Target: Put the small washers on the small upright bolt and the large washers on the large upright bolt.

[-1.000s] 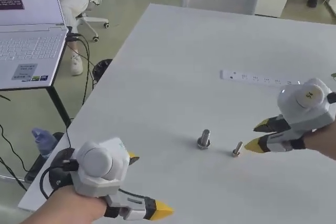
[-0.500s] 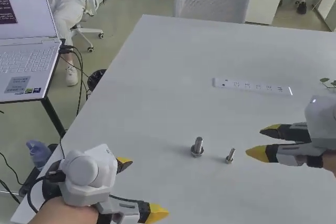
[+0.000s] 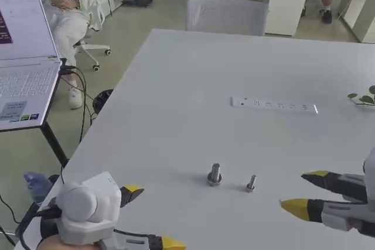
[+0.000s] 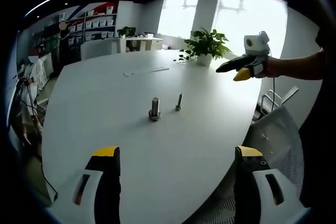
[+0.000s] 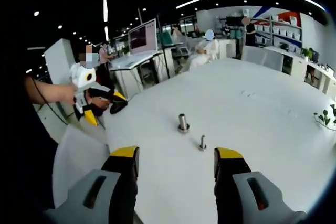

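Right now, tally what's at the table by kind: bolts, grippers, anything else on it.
Upright bolts: 2, the large bolt and the small bolt
Grippers: 2, the left gripper and the right gripper, both open
Strips: 1, the power strip
Greenery: 1, the plant
Total: 6

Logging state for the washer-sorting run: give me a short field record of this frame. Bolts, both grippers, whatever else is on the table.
large bolt: upright on the white table
small bolt: upright, just right of the large bolt in the head view, not touching it
left gripper: open, empty, at the near left table edge
right gripper: open, empty, right of the small bolt, tips pointing toward it, clear of it
power strip: flat on the table, beyond the bolts
laptop: off the table, left side
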Demonstrator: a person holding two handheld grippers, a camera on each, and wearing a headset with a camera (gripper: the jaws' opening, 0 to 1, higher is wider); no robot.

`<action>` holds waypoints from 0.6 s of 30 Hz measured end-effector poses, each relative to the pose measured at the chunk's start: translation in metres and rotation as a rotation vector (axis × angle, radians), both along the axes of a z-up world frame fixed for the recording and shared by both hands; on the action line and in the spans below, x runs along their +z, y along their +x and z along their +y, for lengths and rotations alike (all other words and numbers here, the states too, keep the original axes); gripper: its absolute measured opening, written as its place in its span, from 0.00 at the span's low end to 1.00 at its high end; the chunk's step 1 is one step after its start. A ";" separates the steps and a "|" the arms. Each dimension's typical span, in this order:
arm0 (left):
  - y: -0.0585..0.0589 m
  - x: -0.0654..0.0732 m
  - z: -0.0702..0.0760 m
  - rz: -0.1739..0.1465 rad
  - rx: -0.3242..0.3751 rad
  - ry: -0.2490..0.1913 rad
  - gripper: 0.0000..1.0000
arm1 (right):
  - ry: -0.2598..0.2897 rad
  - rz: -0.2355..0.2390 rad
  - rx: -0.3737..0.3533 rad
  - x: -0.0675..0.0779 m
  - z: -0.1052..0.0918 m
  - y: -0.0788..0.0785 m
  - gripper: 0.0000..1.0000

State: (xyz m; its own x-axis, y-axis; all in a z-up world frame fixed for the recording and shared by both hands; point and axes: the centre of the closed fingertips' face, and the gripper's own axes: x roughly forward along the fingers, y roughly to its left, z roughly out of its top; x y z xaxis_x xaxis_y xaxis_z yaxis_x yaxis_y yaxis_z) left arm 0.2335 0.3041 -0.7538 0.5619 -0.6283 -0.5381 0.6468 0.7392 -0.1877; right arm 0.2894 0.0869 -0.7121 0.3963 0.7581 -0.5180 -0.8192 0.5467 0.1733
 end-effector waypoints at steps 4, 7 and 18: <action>0.002 0.006 -0.001 -0.002 0.011 -0.013 0.90 | 0.011 0.007 -0.026 -0.004 -0.008 -0.009 0.61; 0.004 0.010 0.000 -0.010 0.031 -0.035 0.90 | 0.008 0.004 -0.034 -0.008 -0.010 -0.016 0.65; -0.006 0.014 -0.005 -0.005 0.043 -0.053 0.91 | 0.002 -0.017 -0.109 -0.030 -0.021 -0.025 0.79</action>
